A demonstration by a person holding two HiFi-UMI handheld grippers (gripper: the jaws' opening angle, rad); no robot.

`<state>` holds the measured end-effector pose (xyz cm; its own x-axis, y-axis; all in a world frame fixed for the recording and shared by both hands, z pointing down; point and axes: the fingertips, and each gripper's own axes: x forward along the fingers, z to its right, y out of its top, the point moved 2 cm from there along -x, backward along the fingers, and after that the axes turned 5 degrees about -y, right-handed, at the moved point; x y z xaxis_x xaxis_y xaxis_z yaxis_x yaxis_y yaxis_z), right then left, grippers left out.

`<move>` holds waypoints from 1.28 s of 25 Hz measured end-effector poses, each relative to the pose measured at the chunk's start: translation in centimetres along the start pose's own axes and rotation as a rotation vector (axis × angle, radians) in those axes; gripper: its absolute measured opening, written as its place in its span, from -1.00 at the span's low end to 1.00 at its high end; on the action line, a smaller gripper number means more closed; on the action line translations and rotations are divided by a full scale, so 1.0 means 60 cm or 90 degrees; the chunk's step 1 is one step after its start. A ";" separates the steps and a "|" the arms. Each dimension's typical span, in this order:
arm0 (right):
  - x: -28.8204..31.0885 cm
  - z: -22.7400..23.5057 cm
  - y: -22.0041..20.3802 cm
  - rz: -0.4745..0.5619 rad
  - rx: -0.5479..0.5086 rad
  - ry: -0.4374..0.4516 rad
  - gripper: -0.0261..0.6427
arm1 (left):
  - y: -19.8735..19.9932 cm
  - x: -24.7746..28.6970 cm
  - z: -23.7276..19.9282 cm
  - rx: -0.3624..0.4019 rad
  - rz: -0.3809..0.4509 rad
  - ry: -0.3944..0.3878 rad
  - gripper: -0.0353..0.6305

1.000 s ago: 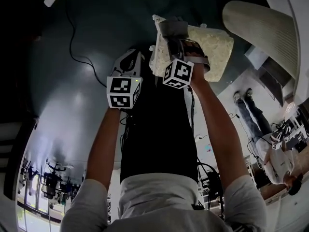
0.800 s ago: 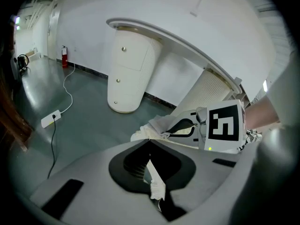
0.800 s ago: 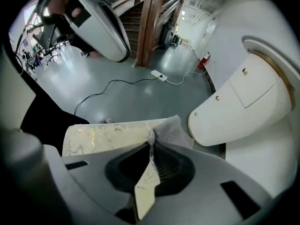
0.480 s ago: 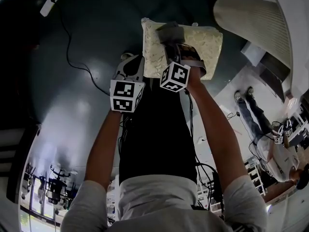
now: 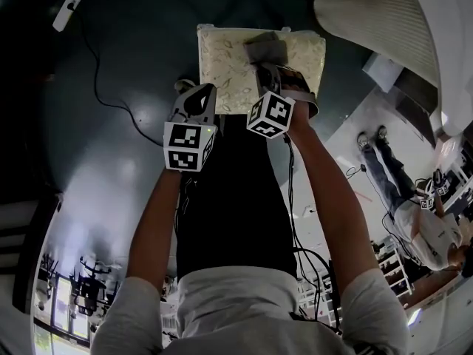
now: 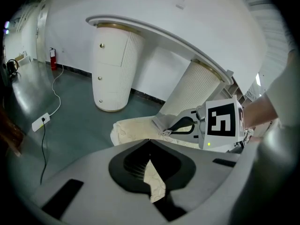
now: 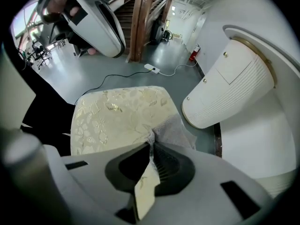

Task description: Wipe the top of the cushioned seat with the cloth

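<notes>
The cushioned seat [image 5: 225,65] is cream with a pale floral pattern and lies at the top middle of the head view. A grey cloth [image 5: 266,49] rests on its top, right of centre. My right gripper [image 5: 267,71] is shut on the cloth [image 7: 172,128], which bunches at the fingertips over the seat [image 7: 117,114]. My left gripper [image 5: 194,98] hovers at the seat's near left edge, shut with nothing in it. In the left gripper view its tips [image 6: 149,139] meet above the seat [image 6: 133,125], with the right gripper [image 6: 187,124] beyond.
A power strip [image 5: 66,9] with its cable lies on the dark floor to the left. A white ribbed counter base [image 5: 377,21] stands close to the right of the seat. A person [image 5: 414,220] stands at the far right. A wooden post [image 7: 140,18] rises beyond the seat.
The right gripper has drawn the cloth from the seat's left edge toward its middle. The left gripper has kept its place by the near left edge.
</notes>
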<state>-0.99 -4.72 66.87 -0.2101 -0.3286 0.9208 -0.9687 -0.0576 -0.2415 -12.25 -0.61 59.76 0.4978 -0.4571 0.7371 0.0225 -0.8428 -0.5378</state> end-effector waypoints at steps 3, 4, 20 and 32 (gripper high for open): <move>-0.005 0.007 -0.026 -0.009 -0.002 -0.003 -0.83 | -0.005 0.008 0.013 -0.003 -0.004 0.000 -0.85; -0.005 0.010 -0.034 -0.012 -0.001 -0.004 -0.83 | -0.006 0.011 0.017 -0.004 -0.005 0.000 -0.85; -0.018 0.067 -0.138 -0.033 0.065 -0.039 -0.83 | 0.010 0.056 0.091 0.028 -0.033 -0.023 -0.85; -0.025 0.096 -0.220 -0.058 0.136 -0.067 -0.83 | 0.019 0.103 0.139 0.069 -0.063 -0.050 -0.85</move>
<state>12.87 -8.91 66.92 -0.0972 -0.4081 0.9077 -0.9307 -0.2860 -0.2282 -1.91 -2.03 60.32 0.5547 -0.3462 0.7566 0.1665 -0.8448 -0.5086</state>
